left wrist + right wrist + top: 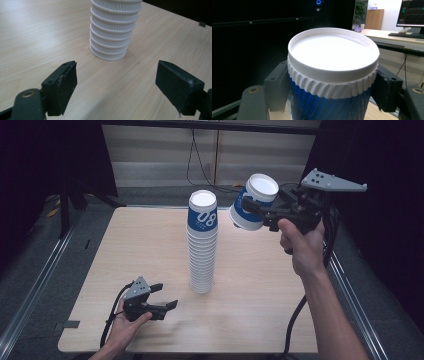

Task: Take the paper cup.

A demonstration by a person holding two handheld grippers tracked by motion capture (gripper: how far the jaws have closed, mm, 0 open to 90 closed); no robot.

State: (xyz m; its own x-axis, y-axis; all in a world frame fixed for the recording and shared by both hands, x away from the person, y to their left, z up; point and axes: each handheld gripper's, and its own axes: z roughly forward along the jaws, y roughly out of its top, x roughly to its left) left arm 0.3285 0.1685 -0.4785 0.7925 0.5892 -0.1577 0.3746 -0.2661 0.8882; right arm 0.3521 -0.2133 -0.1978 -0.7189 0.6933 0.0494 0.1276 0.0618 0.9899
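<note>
Paper cup (253,202), blue-walled with white ribbed base band, found upside down and tilted, clamped between both jaws of the right gripper (252,209) and carried clear of the table, up and to the right of the stack's top. Confirmed in the right gripper view: cup (332,77) pinched from either side by the black pads, flat white bottom facing the camera, blue wall running down between the jaws. Right hand (300,245) noted behind the gripper, grey three-cornered plate above it, cable trailing down along the forearm.

Left gripper (165,296) seen low at the near left of the table, jaws standing wide apart with nothing between them; in the left gripper view only bare wood between the two pads (67,85). Gripper (115,85) aimed towards the foot of the stack, near it but not touching. Left hand (131,320) wrapped round the gripper body, resting at table level.

Stack of cups (203,245) observed upright near the middle of the table (125,265), inverted cups nested one over another, topmost one blue and marked 08, white ribbed rims showing below it. Bottom rims of the stack (112,32) seated flat on the light wooden surface (32,37). Held cup and stack well apart, no contact
</note>
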